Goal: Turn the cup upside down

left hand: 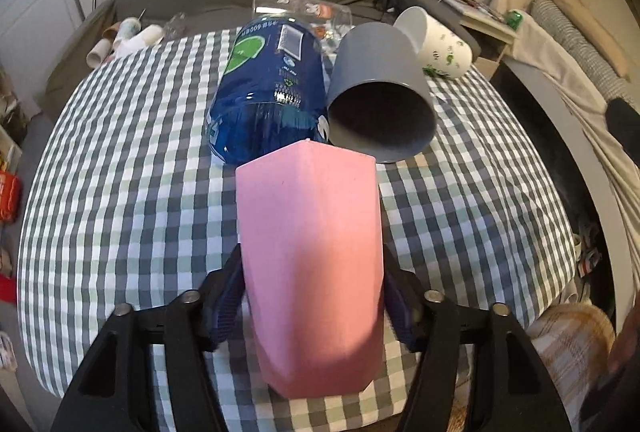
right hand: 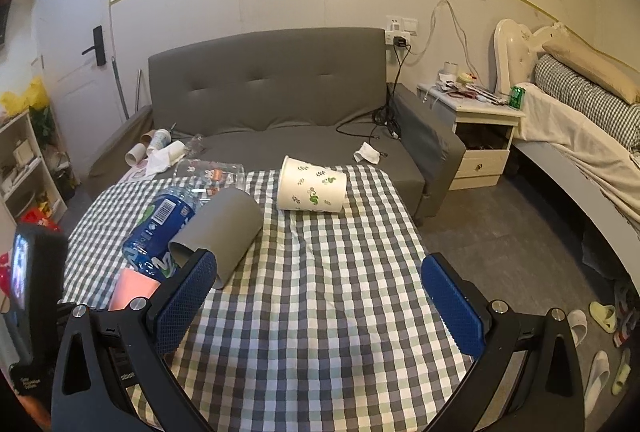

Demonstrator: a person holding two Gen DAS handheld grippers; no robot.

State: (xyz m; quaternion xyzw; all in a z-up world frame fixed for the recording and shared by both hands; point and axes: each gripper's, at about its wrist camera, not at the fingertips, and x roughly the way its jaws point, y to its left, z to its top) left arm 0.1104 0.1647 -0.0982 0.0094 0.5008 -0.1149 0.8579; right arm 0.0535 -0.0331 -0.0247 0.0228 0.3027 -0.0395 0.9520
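A pink faceted cup [left hand: 310, 264] is held between the blue-padded fingers of my left gripper [left hand: 312, 306], which is shut on its sides. The cup points away from the camera over the checked table [left hand: 120, 172]. A corner of it also shows in the right wrist view [right hand: 130, 290], at the left, beside the left gripper's camera body [right hand: 34, 296]. My right gripper [right hand: 320, 302] is open and empty above the table's near right part.
A grey cup [left hand: 380, 100] lies on its side with its mouth towards me, next to a blue water bottle [left hand: 268, 88] lying down. A white patterned cup [right hand: 312, 188] and a clear glass [right hand: 212, 174] lie further back. A grey sofa [right hand: 280, 92] stands behind the table.
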